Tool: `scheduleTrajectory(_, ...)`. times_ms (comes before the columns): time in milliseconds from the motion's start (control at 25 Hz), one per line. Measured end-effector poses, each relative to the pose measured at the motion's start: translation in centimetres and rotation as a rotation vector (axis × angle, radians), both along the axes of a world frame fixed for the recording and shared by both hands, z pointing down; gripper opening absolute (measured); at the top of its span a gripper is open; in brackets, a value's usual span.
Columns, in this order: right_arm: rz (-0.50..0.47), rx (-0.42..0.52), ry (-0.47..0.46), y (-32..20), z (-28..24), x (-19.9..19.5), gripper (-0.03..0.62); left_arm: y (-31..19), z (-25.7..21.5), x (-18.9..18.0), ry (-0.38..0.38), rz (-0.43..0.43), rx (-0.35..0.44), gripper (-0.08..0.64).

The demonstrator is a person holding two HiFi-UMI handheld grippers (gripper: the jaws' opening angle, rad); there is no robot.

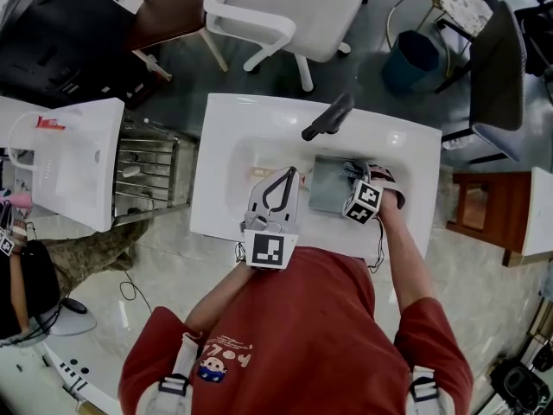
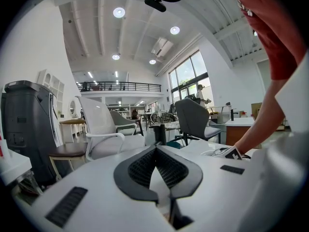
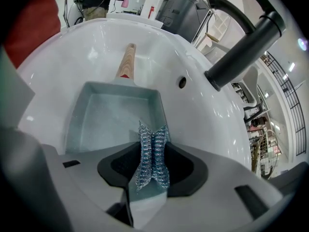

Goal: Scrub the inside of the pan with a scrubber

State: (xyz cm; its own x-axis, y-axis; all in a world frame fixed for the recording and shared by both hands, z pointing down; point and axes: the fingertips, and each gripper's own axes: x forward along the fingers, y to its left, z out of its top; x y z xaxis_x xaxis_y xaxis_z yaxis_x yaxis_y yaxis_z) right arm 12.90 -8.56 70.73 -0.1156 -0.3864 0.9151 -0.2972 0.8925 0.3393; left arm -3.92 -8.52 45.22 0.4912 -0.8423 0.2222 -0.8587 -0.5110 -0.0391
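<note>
Holding scrubber (image 3: 152,166): right gripper (image 3: 153,146), jaws pinched on its middle, over the near edge of pan (image 3: 104,117), which lies in sink (image 3: 87,57). Left gripper (image 2: 155,151): jaws together, empty, off the pan. Risk: unsteadied pan likely skids under scrubbing; thinly pinched scrubber may pull free.

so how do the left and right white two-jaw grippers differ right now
The left gripper is shut on nothing, jaw tips touching; the right gripper is shut on a silver steel-mesh scrubber. The left gripper points out across the room; the right gripper points down at the grey square pan in the white sink. Both are white with black-lined jaws.
</note>
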Motion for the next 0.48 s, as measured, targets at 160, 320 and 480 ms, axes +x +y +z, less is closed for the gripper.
scheduleTrajectory(160, 0.059, 0.002, -0.022, 0.2, -0.3, 0.1, 0.169, 0.0, -0.4, 0.1, -0.002, 0.005, 0.002, 0.012)
scheduleTrajectory(320, 0.216, -0.022, -0.150, 1.1, -1.8, 0.0, 0.169, -0.1, -0.6, 0.0, 0.003, -0.001, 0.005, 0.012)
scheduleTrajectory(480, 0.423, 0.008, -0.328, 1.9, -4.8, 0.3, 0.169, -0.3, -0.7, -0.4, 0.007, -0.010, 0.005, 0.012)
